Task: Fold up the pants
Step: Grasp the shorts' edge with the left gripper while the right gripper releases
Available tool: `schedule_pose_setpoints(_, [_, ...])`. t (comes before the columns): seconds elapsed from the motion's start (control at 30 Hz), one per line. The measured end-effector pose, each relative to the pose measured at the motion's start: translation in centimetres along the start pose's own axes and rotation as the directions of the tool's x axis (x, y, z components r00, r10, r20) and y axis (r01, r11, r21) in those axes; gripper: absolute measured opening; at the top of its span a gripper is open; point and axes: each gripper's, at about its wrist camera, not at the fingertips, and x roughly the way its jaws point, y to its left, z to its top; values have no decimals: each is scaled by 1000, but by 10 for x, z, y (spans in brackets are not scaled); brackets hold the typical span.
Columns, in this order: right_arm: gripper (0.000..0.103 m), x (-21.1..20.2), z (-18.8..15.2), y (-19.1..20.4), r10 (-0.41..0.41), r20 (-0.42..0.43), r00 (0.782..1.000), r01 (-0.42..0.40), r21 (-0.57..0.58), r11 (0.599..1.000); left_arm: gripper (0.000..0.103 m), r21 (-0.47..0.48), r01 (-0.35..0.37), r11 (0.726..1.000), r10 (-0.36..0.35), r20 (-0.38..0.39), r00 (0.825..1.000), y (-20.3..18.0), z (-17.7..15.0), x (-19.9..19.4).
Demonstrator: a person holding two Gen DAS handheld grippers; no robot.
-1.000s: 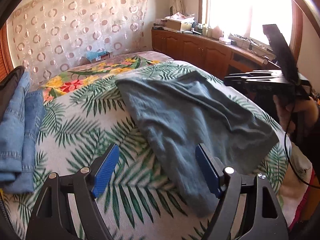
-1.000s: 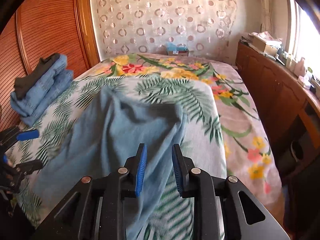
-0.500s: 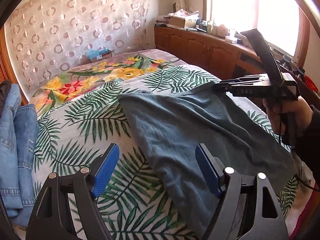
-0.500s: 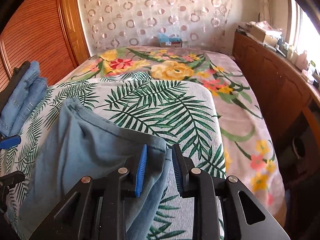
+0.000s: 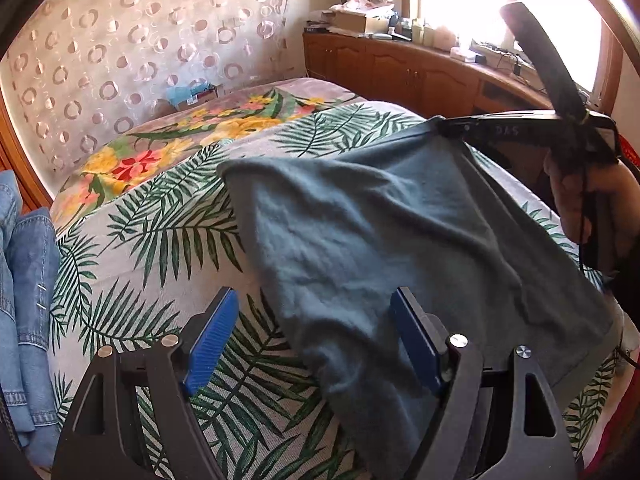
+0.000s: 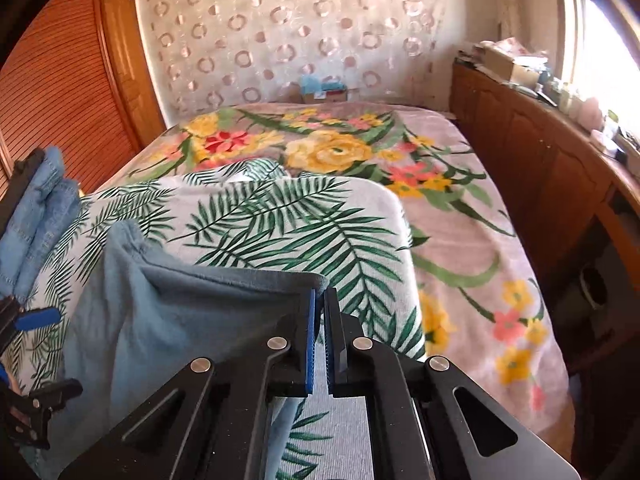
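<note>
Grey-blue pants (image 5: 380, 240) lie on the palm-leaf bedspread (image 5: 160, 240). My left gripper (image 5: 316, 340) is open, its blue pads on either side of the near end of the pants, holding nothing. My right gripper (image 6: 319, 312) is shut on the far corner of the pants (image 6: 180, 320) and lifts that edge off the bed. In the left wrist view the right gripper (image 5: 448, 130) shows at the upper right, pinching the raised corner. In the right wrist view the left gripper (image 6: 36, 352) shows at the far left, open.
A stack of folded denim (image 5: 24, 280) lies on the left side of the bed, also in the right wrist view (image 6: 36, 204). A floral blanket (image 6: 340, 148) covers the far end. A wooden cabinet (image 6: 540, 160) runs along the right, a slatted wardrobe (image 6: 60, 80) on the left.
My right gripper has closed on the pants' far corner and raised it. Both views have moved in closer to the cloth. The left gripper has stayed open.
</note>
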Motion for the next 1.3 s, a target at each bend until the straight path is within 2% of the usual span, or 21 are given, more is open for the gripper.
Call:
schedule_pose_setpoints(0.2, [4, 4, -3, 8, -5, -13, 1000, 5, -45, 999, 78, -36, 18, 999, -16, 35, 999, 16, 11, -3])
schedule_pose_setpoints(0.4, [4, 0, -2, 2, 15, -8, 1000, -15, -50, 999, 61, -97, 52, 994, -49, 31, 998, 40, 37, 10])
schedule_pose_setpoints(0.6, [4, 2, -2, -1, 39, -14, 999, -39, -54, 998, 50, -121, 85, 989, -84, 11, 996, 44, 60, 34])
schedule_pose_setpoints(0.77, [4, 3, 0, 0, 44, -16, 999, -45, -60, 997, 38, -121, 64, 991, -66, -16, 998, 46, 69, 51])
schedule_pose_setpoints(0.83, [4, 5, 0, -1, 49, -18, 999, -50, -56, 997, 37, -117, 59, 991, -63, -26, 998, 47, 69, 55])
schedule_pose_setpoints(0.93, [4, 9, 0, -2, 38, -19, 999, -39, -52, 998, 20, -107, 49, 993, -52, -24, 998, 50, 64, 55])
schedule_pose_setpoints(0.97, [4, 9, 0, -2, 36, -16, 999, -37, -48, 998, 11, -105, 43, 994, -45, -19, 999, 51, 63, 53])
schedule_pose_setpoints(1.2, [4, 11, -2, -6, -62, -15, 998, 61, -13, 998, 10, -139, 50, 989, -47, 24, 999, 65, 51, 27])
schedule_pose_setpoints(1.3, [4, 9, -1, -8, -42, -14, 999, 42, 6, 999, 10, -144, 70, 987, -69, 11, 998, 68, 54, 29])
